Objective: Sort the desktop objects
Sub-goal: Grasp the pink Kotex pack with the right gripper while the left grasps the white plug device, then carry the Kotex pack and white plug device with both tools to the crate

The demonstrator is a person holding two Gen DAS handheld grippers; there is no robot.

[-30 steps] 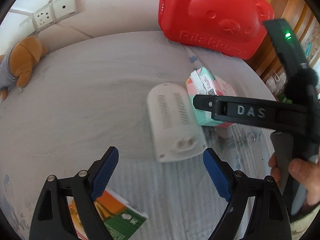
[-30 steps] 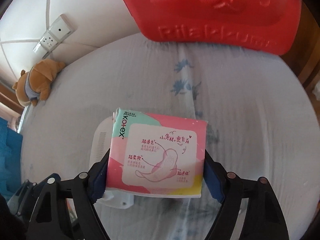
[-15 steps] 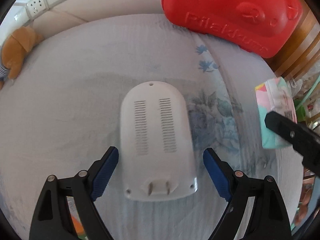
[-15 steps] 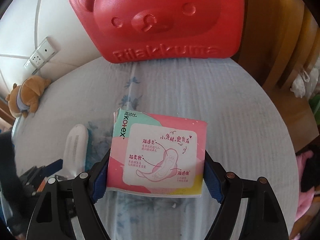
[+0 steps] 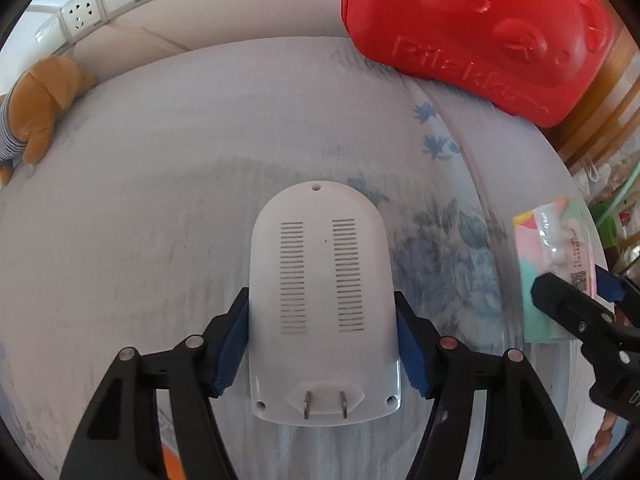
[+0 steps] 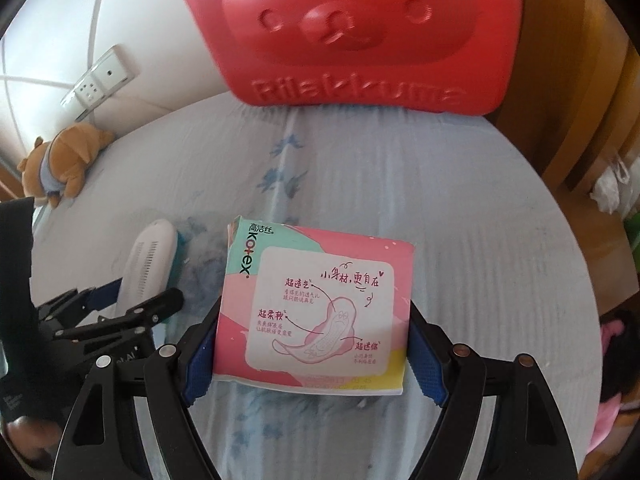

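Note:
A white plug-in device [image 5: 322, 292] with vent slots and two metal prongs lies on the cloth-covered table [image 5: 160, 240]. My left gripper [image 5: 322, 344] straddles it. Its jaws are closing and the blue pads touch both long sides. From the right wrist view the same device [image 6: 148, 264] and left gripper [image 6: 132, 304] sit at the lower left. My right gripper [image 6: 316, 356] is shut on a pink and mint pad pack [image 6: 320, 308], held above the table. That pack [image 5: 556, 256] shows at the right edge of the left wrist view.
A red bear-shaped case [image 6: 360, 28] stands at the table's far edge. A brown plush bear [image 5: 36, 108] lies at the far left under wall sockets [image 5: 100, 4]. Wooden furniture [image 6: 580, 120] borders the right side. An orange pack corner [image 5: 172, 464] peeks under the left gripper.
The left gripper came down over the white device and its jaws narrowed onto its sides. The right gripper carried the pad pack off to the right, toward the red case.

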